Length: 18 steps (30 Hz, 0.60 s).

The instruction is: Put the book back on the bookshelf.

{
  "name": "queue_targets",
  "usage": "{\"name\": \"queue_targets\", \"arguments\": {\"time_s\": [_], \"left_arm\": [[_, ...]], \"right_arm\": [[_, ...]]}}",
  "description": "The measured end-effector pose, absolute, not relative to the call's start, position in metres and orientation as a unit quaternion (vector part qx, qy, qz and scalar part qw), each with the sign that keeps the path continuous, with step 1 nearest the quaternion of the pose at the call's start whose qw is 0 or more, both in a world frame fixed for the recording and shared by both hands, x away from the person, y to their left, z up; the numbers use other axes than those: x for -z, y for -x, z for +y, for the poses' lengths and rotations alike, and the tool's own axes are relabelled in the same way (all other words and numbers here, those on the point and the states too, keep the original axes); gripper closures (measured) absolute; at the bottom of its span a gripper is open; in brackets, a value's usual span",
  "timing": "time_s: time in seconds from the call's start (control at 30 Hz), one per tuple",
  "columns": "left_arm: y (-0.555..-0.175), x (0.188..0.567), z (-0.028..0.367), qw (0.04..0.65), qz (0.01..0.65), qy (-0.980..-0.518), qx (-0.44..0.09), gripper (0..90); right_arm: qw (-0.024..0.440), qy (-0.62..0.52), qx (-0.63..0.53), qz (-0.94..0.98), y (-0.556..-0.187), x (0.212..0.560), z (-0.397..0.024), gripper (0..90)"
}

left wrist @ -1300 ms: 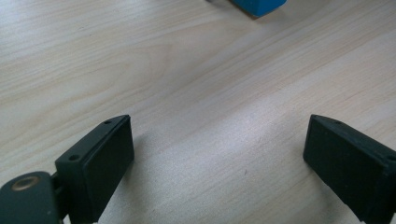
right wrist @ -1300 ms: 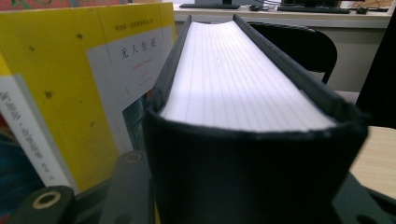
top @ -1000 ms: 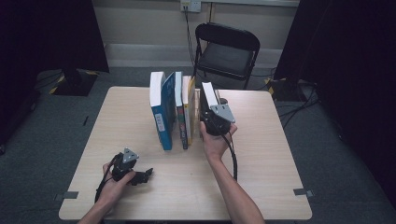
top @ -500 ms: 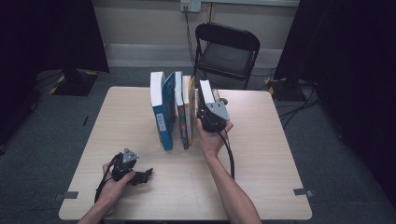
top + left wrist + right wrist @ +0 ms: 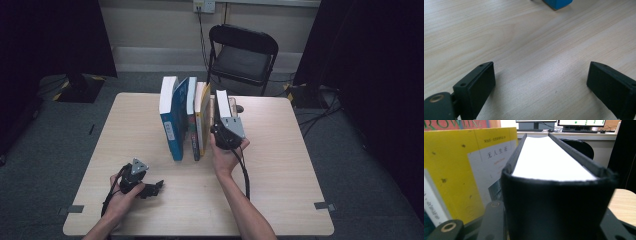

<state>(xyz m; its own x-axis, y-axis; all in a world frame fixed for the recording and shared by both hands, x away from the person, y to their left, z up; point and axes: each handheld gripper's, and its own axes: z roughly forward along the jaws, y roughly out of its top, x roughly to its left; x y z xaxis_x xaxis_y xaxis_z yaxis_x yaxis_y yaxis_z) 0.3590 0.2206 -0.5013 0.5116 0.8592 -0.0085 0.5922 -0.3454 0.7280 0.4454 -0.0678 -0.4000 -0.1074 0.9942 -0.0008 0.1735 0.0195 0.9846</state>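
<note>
High view: my right gripper [image 5: 226, 131] is clamped on the black book [image 5: 222, 104], which has shifted left since a second ago and now stands just right of the yellow book [image 5: 203, 112], nearly shelved. Left gripper [image 5: 150, 188] rests unchanged.

Left gripper view: jaws spread over bare table [image 5: 529, 45].

Right gripper view: black book's [image 5: 554, 185] spine between my jaws.

Left gripper [image 5: 541, 82] open over wooden table [image 5: 524, 37]; blue book [image 5: 557, 3] beyond.
</note>
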Motion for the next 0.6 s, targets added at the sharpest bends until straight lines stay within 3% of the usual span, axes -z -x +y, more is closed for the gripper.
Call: {"name": "queue_targets", "arguments": {"time_s": [0.6], "left_arm": [[-0.358, 0.501, 0.222, 0.348, 0.455, -0.797, -0.191, 8.0]], "right_arm": [[0.435, -0.499, -0.493, 0.564, -0.467, 0.398, -0.069, 54.2]]}}
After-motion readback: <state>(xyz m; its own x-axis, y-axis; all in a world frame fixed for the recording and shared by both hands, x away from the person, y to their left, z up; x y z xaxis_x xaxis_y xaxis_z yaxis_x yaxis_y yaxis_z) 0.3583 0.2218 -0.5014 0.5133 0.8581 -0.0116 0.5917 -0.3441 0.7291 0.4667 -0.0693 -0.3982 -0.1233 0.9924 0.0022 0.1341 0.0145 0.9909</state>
